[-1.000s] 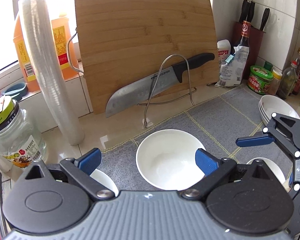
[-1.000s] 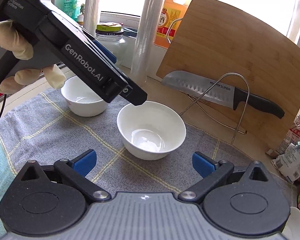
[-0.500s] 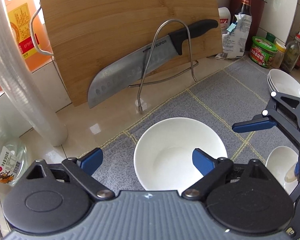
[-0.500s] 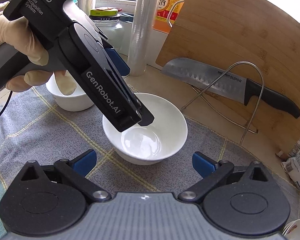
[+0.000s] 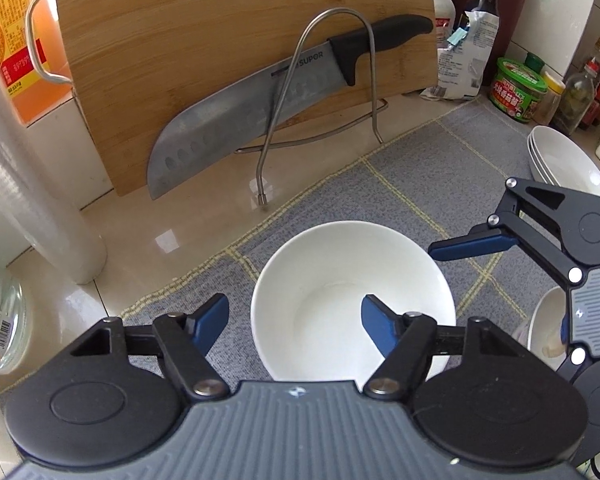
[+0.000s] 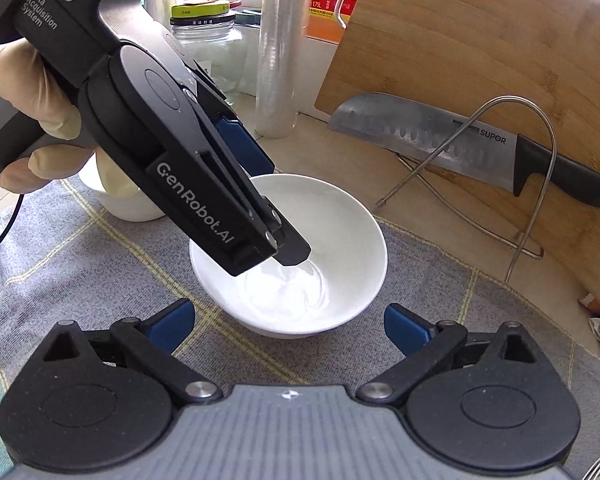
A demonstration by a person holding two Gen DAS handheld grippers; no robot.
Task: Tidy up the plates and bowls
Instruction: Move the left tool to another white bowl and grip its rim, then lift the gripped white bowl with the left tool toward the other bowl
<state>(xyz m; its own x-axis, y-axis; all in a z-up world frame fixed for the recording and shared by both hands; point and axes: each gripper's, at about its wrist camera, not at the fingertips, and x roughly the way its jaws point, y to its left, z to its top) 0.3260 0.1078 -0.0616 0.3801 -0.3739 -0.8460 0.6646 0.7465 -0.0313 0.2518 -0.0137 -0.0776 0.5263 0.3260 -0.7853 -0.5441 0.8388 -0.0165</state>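
Note:
A white bowl (image 5: 340, 280) (image 6: 332, 232) stands on the grey mat (image 5: 412, 168). My left gripper (image 5: 294, 320) is low over it, jaws closing: one finger is inside the bowl and the other outside its left rim, with a gap left at the rim. In the right wrist view its black fingertip (image 6: 296, 250) dips into the bowl. My right gripper (image 6: 288, 326) is wide, jaws just starting to close, with the bowl's near side ahead of its tips, untouched. A small white bowl (image 6: 128, 208) sits behind the gloved hand (image 6: 24, 92). Another small bowl (image 5: 544, 328) is partly hidden.
A bamboo cutting board (image 5: 220, 40) leans at the back, with a large knife (image 5: 240, 116) in a wire rack (image 5: 340, 60) before it. A plastic wrap roll (image 5: 24, 184) and a glass jar (image 5: 0, 320) stand left. Stacked white dishes (image 5: 568, 160) and condiment bottles (image 5: 520, 88) are right.
My left gripper has come down and forward onto the bowl and its jaws have narrowed around the rim. My right gripper has moved closer to the same bowl.

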